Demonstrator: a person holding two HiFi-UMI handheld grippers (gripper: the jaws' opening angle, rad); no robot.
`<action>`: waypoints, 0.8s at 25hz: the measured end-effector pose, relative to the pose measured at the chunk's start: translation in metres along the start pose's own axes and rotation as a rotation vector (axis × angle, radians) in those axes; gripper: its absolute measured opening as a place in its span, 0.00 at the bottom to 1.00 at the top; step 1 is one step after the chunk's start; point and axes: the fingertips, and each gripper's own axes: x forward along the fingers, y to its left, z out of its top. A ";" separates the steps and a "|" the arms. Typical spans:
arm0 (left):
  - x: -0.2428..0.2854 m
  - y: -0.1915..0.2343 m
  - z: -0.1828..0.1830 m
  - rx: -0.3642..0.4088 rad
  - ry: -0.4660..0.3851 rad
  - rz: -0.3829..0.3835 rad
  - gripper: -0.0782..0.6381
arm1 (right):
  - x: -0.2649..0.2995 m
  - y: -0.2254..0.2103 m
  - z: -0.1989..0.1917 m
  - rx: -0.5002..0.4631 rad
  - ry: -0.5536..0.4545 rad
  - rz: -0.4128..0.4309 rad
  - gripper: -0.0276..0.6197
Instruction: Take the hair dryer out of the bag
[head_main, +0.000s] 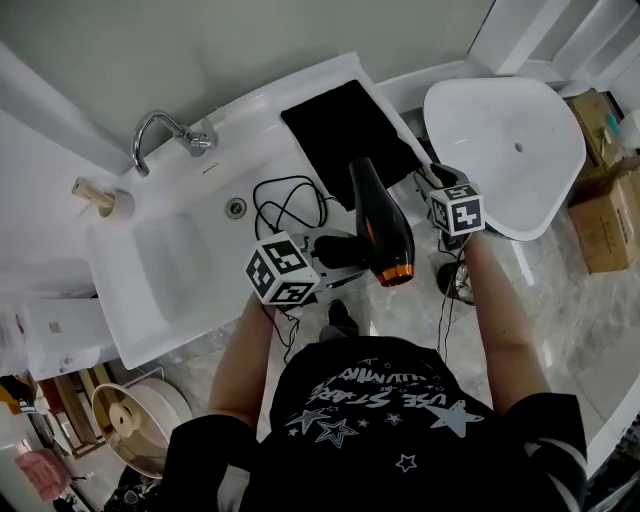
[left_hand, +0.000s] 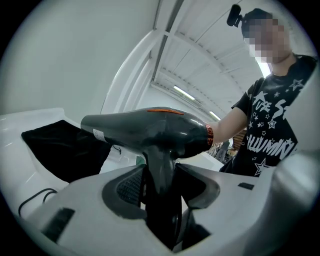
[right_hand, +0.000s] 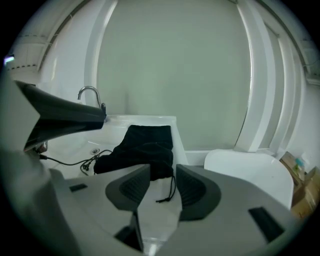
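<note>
The dryer (left_hand: 150, 127) is out of the bag (right_hand: 142, 145). Its handle is clamped between the fingers of the left gripper (left_hand: 159, 187), and the barrel sits just above them. The right gripper (right_hand: 162, 187) is held with its fingers apart and nothing between them. The bag lies flat beyond its fingertips.

The handle should be squeezed tight, and the cord (head_main: 285, 205) should not be tugged.

A white sticker (left_hand: 98, 134) is seen on the barrel, too small to be read. The letters on the shirt (left_hand: 272, 135) cannot be read for sure.
</note>
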 end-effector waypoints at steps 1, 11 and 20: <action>0.001 -0.002 0.000 0.004 -0.002 0.015 0.38 | -0.008 0.001 -0.001 0.004 -0.015 0.002 0.30; 0.014 -0.048 0.016 0.032 -0.053 0.136 0.38 | -0.099 0.023 -0.014 0.025 -0.165 0.066 0.28; 0.016 -0.093 0.010 0.030 -0.128 0.208 0.38 | -0.168 0.053 -0.032 0.068 -0.276 0.097 0.16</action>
